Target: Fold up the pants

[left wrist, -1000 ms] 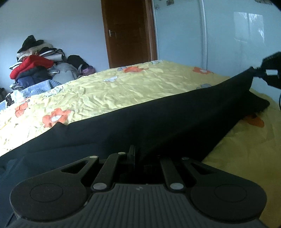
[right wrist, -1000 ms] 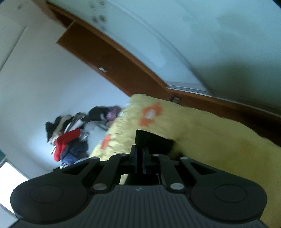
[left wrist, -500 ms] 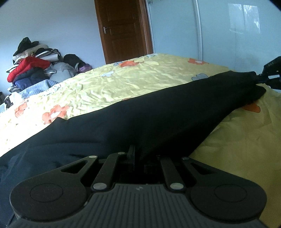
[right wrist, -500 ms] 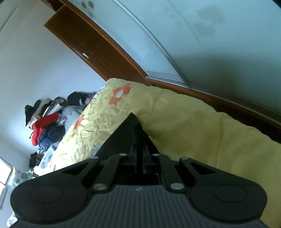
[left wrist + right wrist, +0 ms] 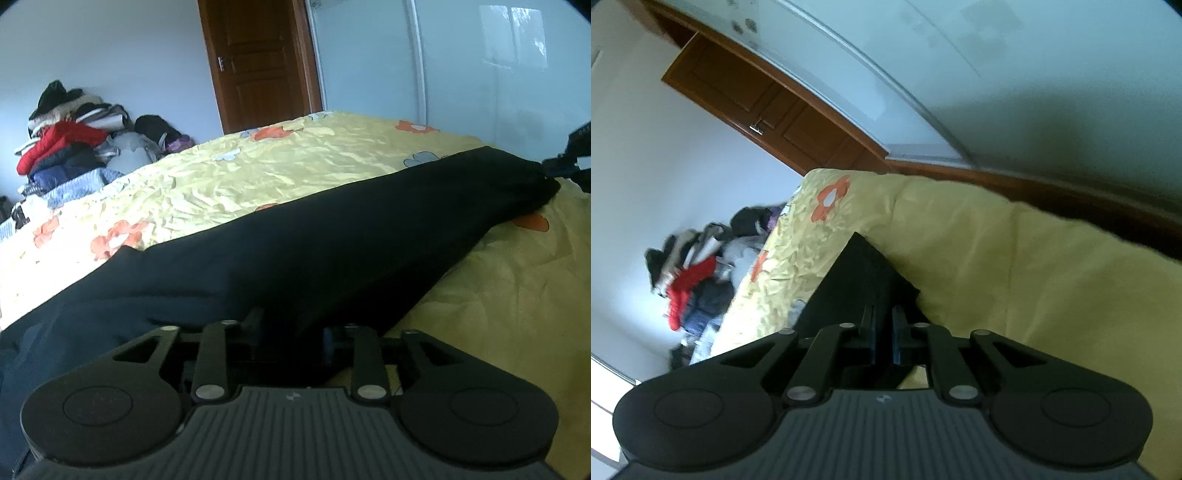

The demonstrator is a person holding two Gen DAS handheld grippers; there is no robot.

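Black pants lie stretched across the yellow flowered bedsheet, from my left gripper to the far right. My left gripper sits at the near end with its jaws parted and cloth lying between them. My right gripper shows at the right edge of the left wrist view, at the far end of the pants. In the right wrist view the right gripper has its jaws slightly parted around a corner of the pants, which rests on the sheet.
A heap of clothes lies at the bed's far left. A brown wooden door and pale sliding wardrobe doors stand behind the bed. The bed's edge runs close to the wardrobe.
Both grippers have lowered the pants onto the sheet. Both pairs of jaws, shut before, have parted a little; the left more than the right.
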